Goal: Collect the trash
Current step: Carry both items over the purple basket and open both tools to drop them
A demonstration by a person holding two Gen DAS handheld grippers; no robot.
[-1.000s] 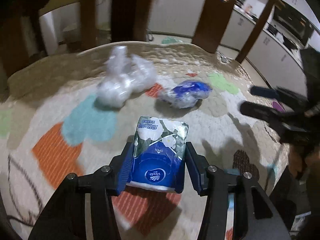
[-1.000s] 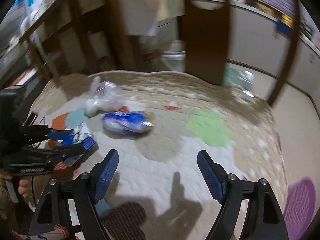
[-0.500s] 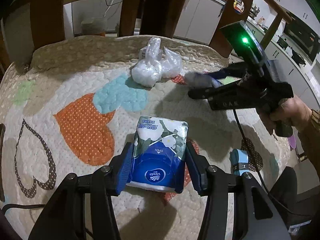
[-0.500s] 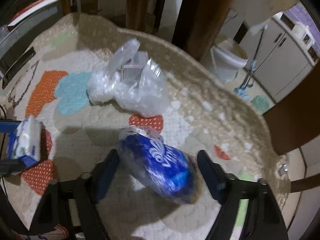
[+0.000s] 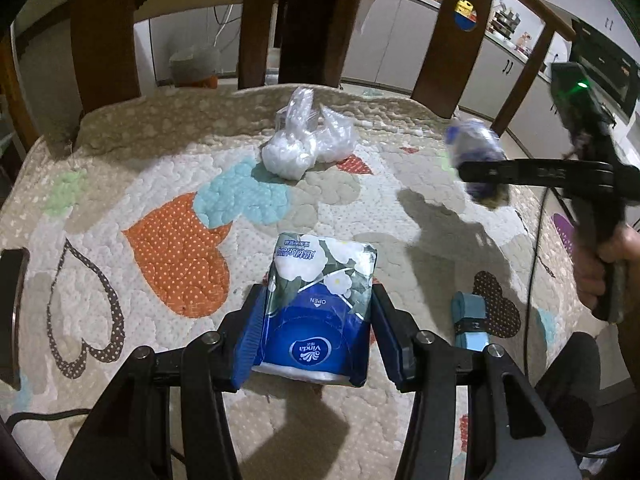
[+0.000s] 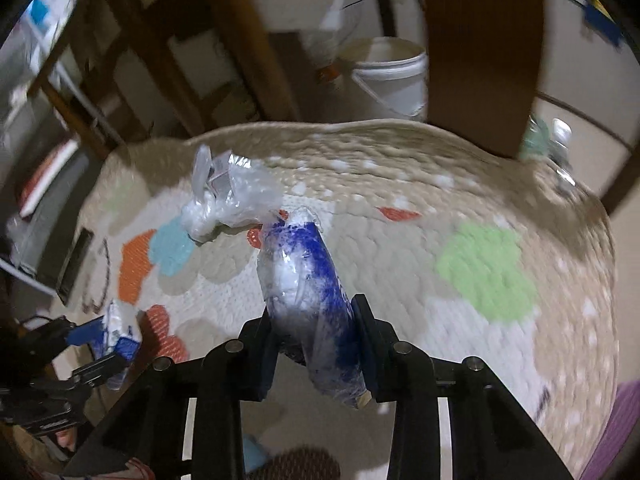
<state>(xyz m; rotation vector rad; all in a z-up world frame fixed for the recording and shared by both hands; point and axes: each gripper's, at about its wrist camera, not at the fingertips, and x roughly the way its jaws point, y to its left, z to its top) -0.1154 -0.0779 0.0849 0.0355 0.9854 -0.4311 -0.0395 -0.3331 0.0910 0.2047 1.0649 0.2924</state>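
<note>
Blue-and-white tissue pack (image 5: 316, 312) sits clamped in your left gripper (image 5: 316, 344), your right gripper (image 6: 316, 344) is closing on the crumpled blue wrapper (image 6: 308, 300), seemingly lifted clear, and only the clear plastic bag (image 5: 308, 144) remains on the quilt (image 5: 120, 184).

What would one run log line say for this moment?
left tool: holds Vinda tissue pack | right tool: closing on blue wrapper | clear bag: on quilt

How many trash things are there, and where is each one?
3. The tissue pack is in the left hand-held gripper. The blue wrapper is in the closing right hand-held gripper. The clear plastic bag lies on the quilt. More may be hidden.
</note>
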